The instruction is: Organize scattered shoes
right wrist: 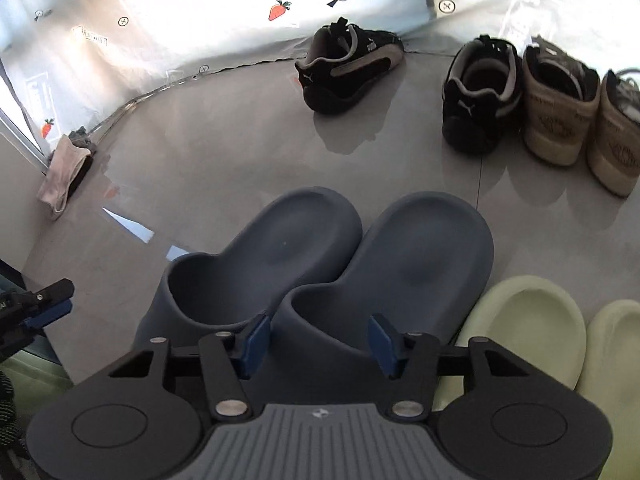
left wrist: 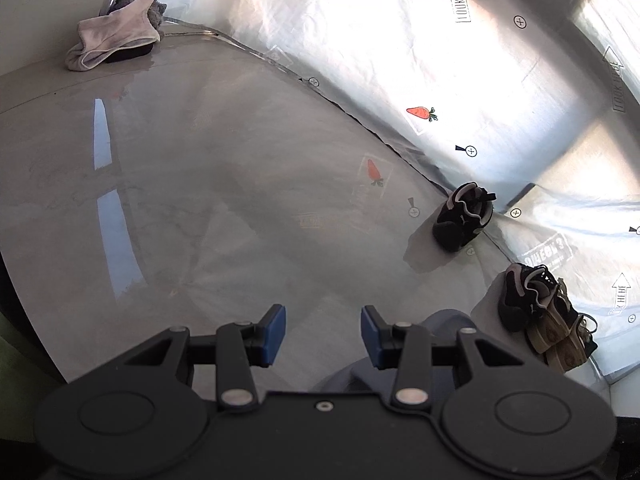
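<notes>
In the right wrist view two blue-grey slides (right wrist: 320,264) lie side by side on the grey floor, toes away from me. My right gripper (right wrist: 318,344) stands open over the heel opening of the right one, holding nothing. Pale green slides (right wrist: 536,328) sit just right of them. Far off, one black sneaker (right wrist: 348,68) stands alone; another black sneaker (right wrist: 480,92) stands beside two beige sneakers (right wrist: 560,104). In the left wrist view my left gripper (left wrist: 323,336) is open and empty above bare floor, with a blue slide's edge (left wrist: 440,320) just past its right finger.
A silvery printed sheet (right wrist: 192,20) lines the walls behind the shoes. A pinkish cloth pile (left wrist: 116,36) lies by the far wall corner. Open glossy floor (left wrist: 220,184) stretches between the left gripper and the wall. The left gripper's tip (right wrist: 44,304) shows at the right view's left edge.
</notes>
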`<state>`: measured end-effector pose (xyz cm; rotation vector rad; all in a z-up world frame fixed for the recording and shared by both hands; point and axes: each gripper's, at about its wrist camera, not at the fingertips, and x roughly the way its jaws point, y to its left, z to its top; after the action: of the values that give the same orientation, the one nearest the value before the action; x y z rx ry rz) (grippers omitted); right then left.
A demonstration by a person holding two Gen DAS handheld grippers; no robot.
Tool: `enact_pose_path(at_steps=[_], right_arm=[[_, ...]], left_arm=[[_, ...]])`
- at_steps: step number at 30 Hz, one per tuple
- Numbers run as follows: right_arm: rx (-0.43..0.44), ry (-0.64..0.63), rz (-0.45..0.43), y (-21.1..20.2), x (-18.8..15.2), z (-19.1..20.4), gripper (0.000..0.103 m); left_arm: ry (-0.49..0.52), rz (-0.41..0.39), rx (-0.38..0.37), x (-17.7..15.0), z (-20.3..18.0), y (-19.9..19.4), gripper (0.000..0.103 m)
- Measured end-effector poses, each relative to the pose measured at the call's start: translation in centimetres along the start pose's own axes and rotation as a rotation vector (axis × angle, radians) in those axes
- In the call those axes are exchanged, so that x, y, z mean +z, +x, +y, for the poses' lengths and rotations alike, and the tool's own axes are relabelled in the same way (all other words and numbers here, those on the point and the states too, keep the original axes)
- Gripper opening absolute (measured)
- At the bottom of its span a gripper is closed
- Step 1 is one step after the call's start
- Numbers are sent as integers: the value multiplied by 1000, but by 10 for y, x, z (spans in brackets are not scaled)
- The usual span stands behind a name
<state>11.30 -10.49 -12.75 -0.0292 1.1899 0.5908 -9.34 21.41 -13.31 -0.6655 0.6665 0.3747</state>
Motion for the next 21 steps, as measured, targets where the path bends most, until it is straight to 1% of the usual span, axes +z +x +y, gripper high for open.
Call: enact_pose_path(at_steps=[1, 2, 6, 10, 12, 13, 15, 16, 18, 19, 21], right_arm=[[11, -22, 25, -1, 1, 0, 52], [13, -34, 31, -1, 2, 2, 52], [-3, -48, -3, -9, 8, 13, 52], [-18, -62, -36, -16, 14, 24, 55], [-26, -69, -53, -20, 17, 29, 70], [-18, -75, -73, -19, 19, 37, 77], [31, -102, -139, -8, 24, 68, 76], [35, -141, -135, 1, 24, 84, 76], [11, -223, -107, 22, 19, 117, 76], [11, -260, -88, 32, 17, 132, 74], [35, -318, -41, 51, 11, 153, 75]], left_arm=[[2, 3, 0, 0, -1, 0, 42], [7, 3, -1, -1, -3, 0, 42], [24, 1, -10, 0, -11, -2, 42], [34, -9, -13, 4, -16, -5, 42], [33, -16, -10, 6, -17, -5, 42], [31, -23, -7, 9, -18, -5, 42], [21, -31, -6, 13, -17, -5, 42], [10, -37, -5, 16, -16, -6, 42], [5, -51, -4, 23, -14, -9, 42], [7, -54, -5, 25, -14, -10, 42], [10, -63, -3, 30, -13, -13, 42]])
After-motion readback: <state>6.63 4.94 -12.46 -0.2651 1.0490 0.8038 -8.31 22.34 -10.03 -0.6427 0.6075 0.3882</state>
